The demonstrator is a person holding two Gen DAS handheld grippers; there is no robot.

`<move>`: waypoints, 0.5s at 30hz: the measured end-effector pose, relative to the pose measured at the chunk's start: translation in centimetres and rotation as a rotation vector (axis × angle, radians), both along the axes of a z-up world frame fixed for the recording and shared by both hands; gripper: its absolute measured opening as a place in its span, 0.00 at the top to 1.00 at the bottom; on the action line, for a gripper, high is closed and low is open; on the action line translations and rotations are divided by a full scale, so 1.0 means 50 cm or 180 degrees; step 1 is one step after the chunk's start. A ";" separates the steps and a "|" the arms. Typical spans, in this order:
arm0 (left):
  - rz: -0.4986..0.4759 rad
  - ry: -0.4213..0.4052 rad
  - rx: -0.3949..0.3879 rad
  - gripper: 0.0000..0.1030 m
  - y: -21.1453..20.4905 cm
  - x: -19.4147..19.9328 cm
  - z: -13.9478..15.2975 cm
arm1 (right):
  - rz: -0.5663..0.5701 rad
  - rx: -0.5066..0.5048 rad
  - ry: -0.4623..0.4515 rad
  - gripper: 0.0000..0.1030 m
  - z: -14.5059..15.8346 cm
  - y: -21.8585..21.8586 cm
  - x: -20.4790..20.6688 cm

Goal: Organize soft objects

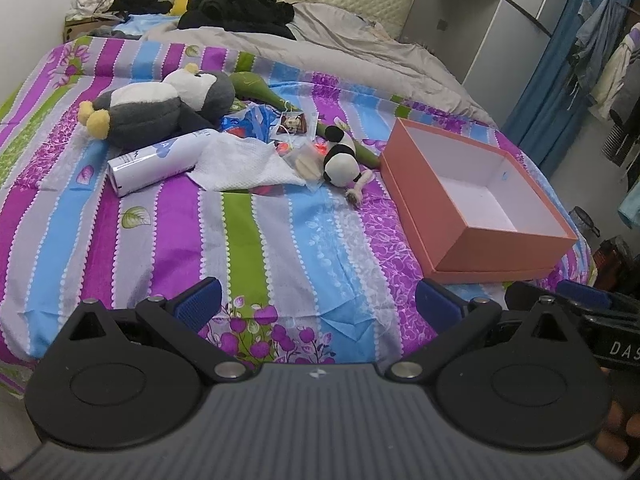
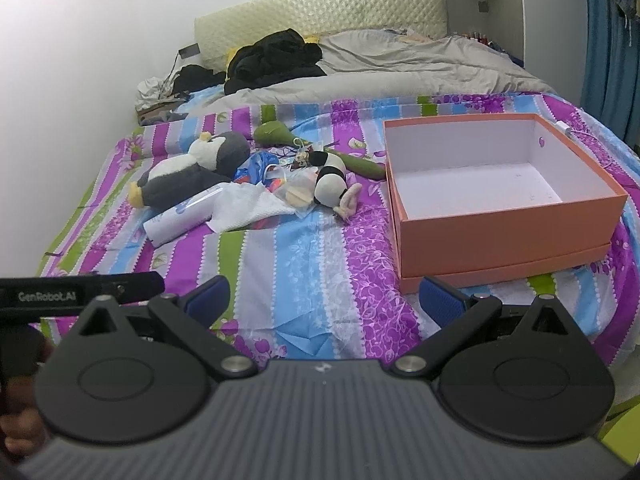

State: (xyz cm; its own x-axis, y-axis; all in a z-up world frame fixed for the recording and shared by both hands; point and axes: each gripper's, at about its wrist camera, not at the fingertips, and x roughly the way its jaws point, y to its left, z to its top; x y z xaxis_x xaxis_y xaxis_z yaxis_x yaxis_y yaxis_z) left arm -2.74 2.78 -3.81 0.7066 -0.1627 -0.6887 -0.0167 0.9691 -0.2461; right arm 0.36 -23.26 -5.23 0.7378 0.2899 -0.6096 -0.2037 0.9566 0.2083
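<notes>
A grey and white plush penguin [image 1: 160, 110] [image 2: 192, 176] lies on the striped bedspread beside a small panda plush [image 1: 340, 158] [image 2: 330, 184] and a long green plush [image 1: 264, 88] [image 2: 280, 134]. A white cloth [image 1: 244, 164] [image 2: 248, 208] and a white tube [image 1: 156, 160] [image 2: 180, 218] lie among them. An orange box [image 1: 504, 248] [image 2: 508, 232] stands open and hollow to the right. My left gripper [image 1: 318, 300] hovers open over the bed's near edge, holding nothing. My right gripper [image 2: 324, 300] is open too, just in front of the box.
Black clothes [image 1: 236, 4] [image 2: 276, 60] and a grey duvet [image 1: 360, 52] [image 2: 400, 76] fill the bed's far end by the headboard. Small packets [image 1: 296, 124] clutter the toy pile. A blue curtain [image 1: 560, 60] and hanging clothes [image 1: 608, 64] stand on the right.
</notes>
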 end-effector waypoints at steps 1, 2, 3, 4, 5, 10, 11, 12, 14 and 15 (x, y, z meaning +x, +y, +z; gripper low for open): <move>0.0009 0.0009 -0.0010 0.00 0.002 0.006 -0.002 | 0.0007 -0.0004 0.0025 0.06 -0.002 0.003 0.008; 0.0023 0.0021 -0.0024 0.00 0.005 0.014 -0.004 | 0.0013 -0.0006 0.0047 0.07 -0.004 0.005 0.015; 0.0035 0.0037 -0.0037 0.00 0.008 0.023 -0.006 | 0.0012 -0.0003 0.0067 0.07 -0.006 0.007 0.023; 0.0044 0.0053 -0.0048 0.00 0.011 0.031 -0.009 | 0.0016 0.0004 0.0087 0.10 -0.008 0.010 0.030; 0.0051 0.0071 -0.0054 0.00 0.013 0.040 -0.012 | 0.0031 0.0010 0.0114 0.11 -0.010 0.013 0.039; 0.0051 0.0114 -0.0053 0.00 0.026 0.091 -0.025 | 0.0095 -0.0006 0.0190 0.23 -0.022 0.034 0.089; 0.0044 0.0116 -0.0027 0.00 0.028 0.104 -0.028 | 0.0102 -0.0005 0.0204 0.24 -0.024 0.039 0.101; 0.0048 0.0114 0.0004 0.00 0.029 0.118 -0.031 | 0.0111 -0.0006 0.0215 0.25 -0.027 0.044 0.113; 0.0054 0.0109 0.0048 0.00 0.034 0.145 -0.037 | 0.0133 -0.0026 0.0239 0.27 -0.033 0.053 0.138; 0.0059 0.0107 0.0055 0.00 0.037 0.158 -0.040 | 0.0147 -0.0035 0.0245 0.29 -0.037 0.058 0.151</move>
